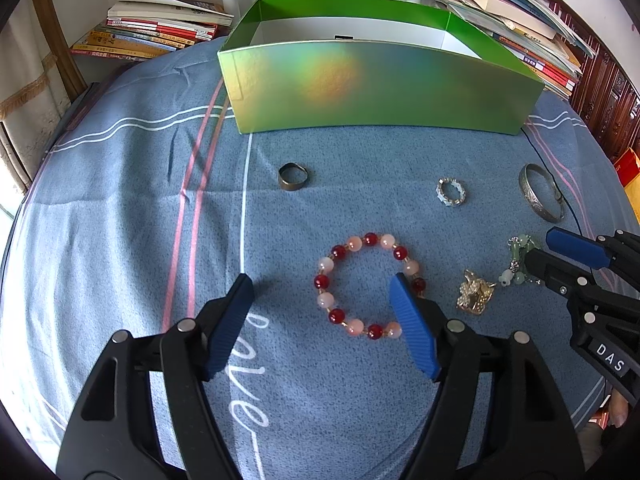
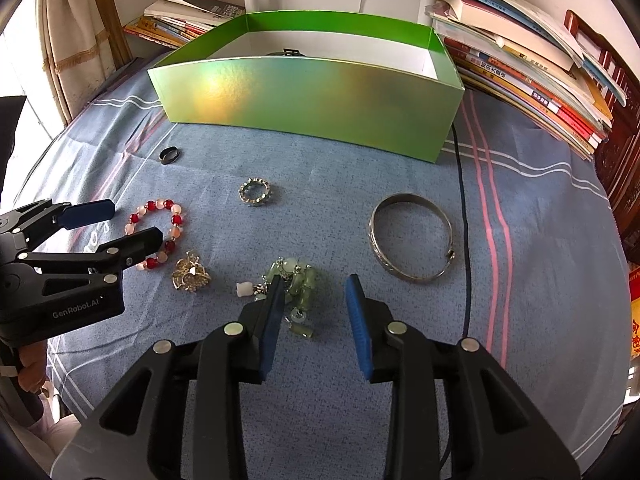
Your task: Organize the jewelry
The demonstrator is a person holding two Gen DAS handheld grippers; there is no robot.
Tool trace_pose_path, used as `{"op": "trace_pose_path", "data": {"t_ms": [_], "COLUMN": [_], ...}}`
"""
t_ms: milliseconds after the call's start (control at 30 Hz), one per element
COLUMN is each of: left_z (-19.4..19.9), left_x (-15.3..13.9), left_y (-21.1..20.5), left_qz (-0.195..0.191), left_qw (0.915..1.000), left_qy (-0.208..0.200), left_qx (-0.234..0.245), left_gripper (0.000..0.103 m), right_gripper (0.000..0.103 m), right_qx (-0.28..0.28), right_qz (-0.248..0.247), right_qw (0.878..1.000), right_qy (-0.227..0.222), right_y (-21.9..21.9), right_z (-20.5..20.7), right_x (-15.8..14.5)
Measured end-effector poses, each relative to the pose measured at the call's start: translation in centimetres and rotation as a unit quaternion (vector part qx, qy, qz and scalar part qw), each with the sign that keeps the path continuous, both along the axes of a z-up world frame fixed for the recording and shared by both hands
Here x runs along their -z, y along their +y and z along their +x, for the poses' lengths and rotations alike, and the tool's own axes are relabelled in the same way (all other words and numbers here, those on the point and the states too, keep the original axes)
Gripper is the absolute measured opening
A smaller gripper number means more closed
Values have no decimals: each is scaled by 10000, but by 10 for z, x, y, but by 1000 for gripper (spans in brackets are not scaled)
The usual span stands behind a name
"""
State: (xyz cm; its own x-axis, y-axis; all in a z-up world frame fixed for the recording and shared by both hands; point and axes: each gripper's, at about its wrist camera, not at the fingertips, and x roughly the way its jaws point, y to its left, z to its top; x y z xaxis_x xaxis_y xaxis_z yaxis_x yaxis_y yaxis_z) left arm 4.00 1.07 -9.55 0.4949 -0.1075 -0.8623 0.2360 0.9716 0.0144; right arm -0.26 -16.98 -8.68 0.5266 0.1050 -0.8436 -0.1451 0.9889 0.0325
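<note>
On the blue cloth lies a red and pink bead bracelet [image 1: 322, 281] [image 2: 150, 205]. My left gripper [image 1: 320, 283] [image 2: 136, 220] is open over it, its right finger across the bracelet's right side and its left finger outside the loop. A green jade charm bracelet [image 2: 298, 276] [image 1: 518, 250] lies bunched between the fingers of my right gripper [image 2: 314, 282] [image 1: 539, 247]. It sits against the left pad with a gap to the right pad, so that gripper is open. A shiny green box [image 1: 380, 88] [image 2: 308, 100] stands open-topped behind.
Loose on the cloth are a dark ring [image 1: 293, 177] [image 2: 169, 155], a crystal ring [image 1: 451, 192] [image 2: 255, 192], a silver bangle [image 1: 526, 190] [image 2: 412, 276] and a gold brooch [image 1: 474, 294] [image 2: 190, 276]. A black cable [image 2: 464, 216] runs past the bangle. Book stacks [image 2: 520, 60] flank the box.
</note>
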Motion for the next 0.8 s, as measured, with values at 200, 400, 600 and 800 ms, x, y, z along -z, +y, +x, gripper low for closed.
{"op": "trace_pose_path", "data": {"t_ms": [200,400,600,800], "left_z": [-2,-2,-5,-11], "left_x": [-2,-5,-13,-31], "left_y": [-1,2,2,1], "left_qz": [-53,-171,-206,-176], "left_qw": [10000,9998,9996,9988], "left_qy": [-44,-54,-161,-454], "left_qx": [60,40,65,65], "left_gripper": [57,8,8,8], "right_gripper": [26,12,6,6], "right_qx": [-15,-126,-115,-51], "right_qz": [213,234,307,377], "right_qw": [9998,9996,9994,9988], "right_qy": [23,-3,-76,-317], "right_y": [-4,3,-1,-7], "right_z": [-2,-3,-5,-8], "right_x": [1,0,-6,-21]}}
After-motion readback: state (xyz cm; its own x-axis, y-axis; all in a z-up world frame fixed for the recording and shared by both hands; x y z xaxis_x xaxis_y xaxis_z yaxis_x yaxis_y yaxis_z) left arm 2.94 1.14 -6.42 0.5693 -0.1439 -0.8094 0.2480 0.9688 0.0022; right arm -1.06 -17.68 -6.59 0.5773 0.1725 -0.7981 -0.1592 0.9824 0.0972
